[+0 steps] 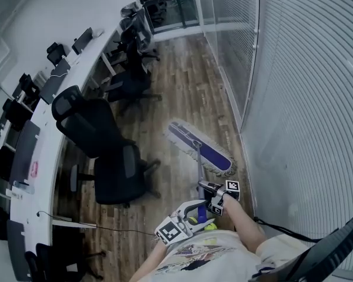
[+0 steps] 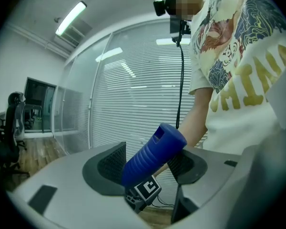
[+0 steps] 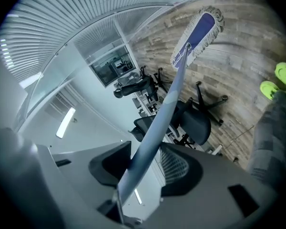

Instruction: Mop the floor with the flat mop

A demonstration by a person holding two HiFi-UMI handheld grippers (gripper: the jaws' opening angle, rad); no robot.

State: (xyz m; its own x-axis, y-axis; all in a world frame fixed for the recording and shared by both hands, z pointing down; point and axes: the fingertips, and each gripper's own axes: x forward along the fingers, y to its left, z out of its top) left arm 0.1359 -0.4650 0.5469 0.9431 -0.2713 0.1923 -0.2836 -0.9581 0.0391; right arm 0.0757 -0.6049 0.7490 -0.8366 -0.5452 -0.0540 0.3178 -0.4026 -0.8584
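Observation:
The flat mop's blue head (image 1: 201,149) with its white fringe lies on the wood floor close to the glass wall. Its pole (image 1: 199,168) runs back toward me. My right gripper (image 1: 206,187) is shut on the pale pole (image 3: 155,128), and in the right gripper view the mop head (image 3: 198,28) shows far down the pole. My left gripper (image 1: 197,209) sits lower and nearer my body, shut on the ribbed blue end grip (image 2: 150,157) of the handle, which slants between its jaws. The right gripper's marker cube (image 2: 147,189) shows below that grip.
Black office chairs (image 1: 109,148) stand left of the mop, along a long white desk (image 1: 50,107) with monitors. A glass wall with blinds (image 1: 294,93) runs down the right. A thin cable (image 1: 115,229) lies on the floor near my yellow-green shoes (image 3: 279,81).

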